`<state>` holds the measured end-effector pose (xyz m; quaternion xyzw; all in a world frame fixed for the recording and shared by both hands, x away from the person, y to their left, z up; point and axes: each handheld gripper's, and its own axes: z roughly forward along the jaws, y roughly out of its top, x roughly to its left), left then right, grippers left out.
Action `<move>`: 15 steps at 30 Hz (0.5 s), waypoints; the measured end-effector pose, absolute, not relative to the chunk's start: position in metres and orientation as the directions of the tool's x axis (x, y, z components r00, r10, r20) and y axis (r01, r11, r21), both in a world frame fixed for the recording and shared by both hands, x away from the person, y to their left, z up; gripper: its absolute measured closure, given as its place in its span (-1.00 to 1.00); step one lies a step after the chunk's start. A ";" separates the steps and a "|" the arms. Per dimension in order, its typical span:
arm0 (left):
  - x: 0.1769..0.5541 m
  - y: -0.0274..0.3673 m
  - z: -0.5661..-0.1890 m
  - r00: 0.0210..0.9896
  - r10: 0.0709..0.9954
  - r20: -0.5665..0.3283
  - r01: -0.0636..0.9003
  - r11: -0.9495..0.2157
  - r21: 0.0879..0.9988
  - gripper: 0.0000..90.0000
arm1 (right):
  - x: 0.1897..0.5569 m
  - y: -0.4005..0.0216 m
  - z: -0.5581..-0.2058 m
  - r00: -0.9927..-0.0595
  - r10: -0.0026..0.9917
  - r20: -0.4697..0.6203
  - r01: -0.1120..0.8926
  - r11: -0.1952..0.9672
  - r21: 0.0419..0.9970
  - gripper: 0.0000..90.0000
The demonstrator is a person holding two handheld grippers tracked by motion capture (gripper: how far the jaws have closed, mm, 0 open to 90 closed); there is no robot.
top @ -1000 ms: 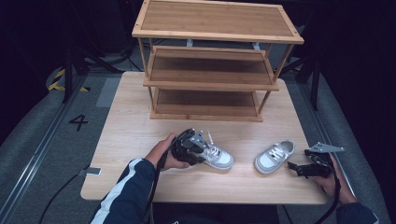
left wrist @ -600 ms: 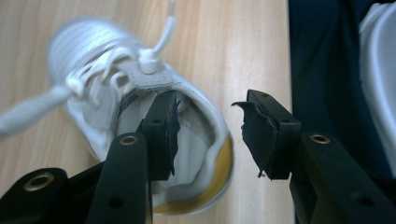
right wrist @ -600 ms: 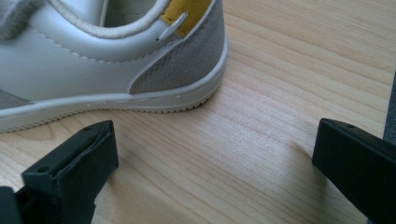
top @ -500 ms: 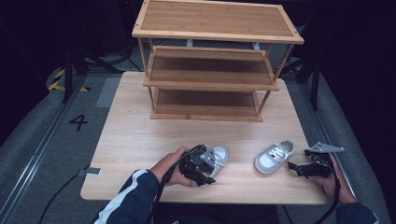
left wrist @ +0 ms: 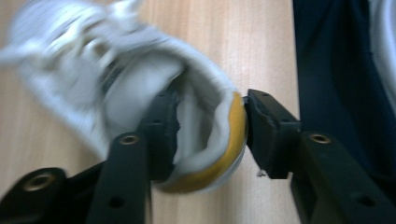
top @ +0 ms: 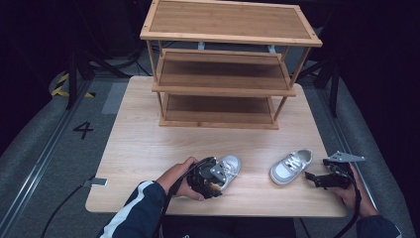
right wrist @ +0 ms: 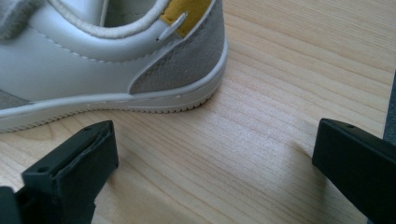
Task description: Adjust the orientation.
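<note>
A small white and grey shoe [top: 230,167] [left wrist: 140,84] lies near the table's front edge, toe pointing to the far right. My left gripper [top: 208,177] [left wrist: 210,122] is shut on its heel, with one jaw inside the opening and the other outside the yellow-lined heel wall. The matching shoe [top: 291,166] [right wrist: 116,56] rests flat on the table to the right. Just right of that shoe's heel, my right gripper [top: 317,179] [right wrist: 215,140] sits low over the wood, jaws wide open with nothing between them.
A three-tier wooden shelf rack [top: 223,74] stands at the back of the light wooden table [top: 143,134], its shelves bare. A dark-sleeved forearm [top: 138,213] comes in at the front left. Grey floor and rails surround the table.
My left gripper has drawn the gripped shoe a little toward the front edge and swung its toe toward the far right. The right gripper and the other shoe have stayed put.
</note>
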<state>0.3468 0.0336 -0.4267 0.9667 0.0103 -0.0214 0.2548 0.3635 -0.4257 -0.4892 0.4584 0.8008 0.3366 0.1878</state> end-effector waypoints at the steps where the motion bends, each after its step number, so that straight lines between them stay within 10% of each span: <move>1: 0.344 0.031 -0.430 0.998 -0.008 -0.065 0.025 -0.870 0.492 0.48 | 0.364 -0.426 -0.489 -0.509 0.861 0.008 0.608 0.353 0.711 -0.99; 15: 0.354 0.034 -0.429 0.996 0.060 -0.061 0.082 -0.874 0.479 0.54 | 0.364 -0.426 -0.489 -0.509 0.861 0.008 0.608 0.353 0.711 -0.99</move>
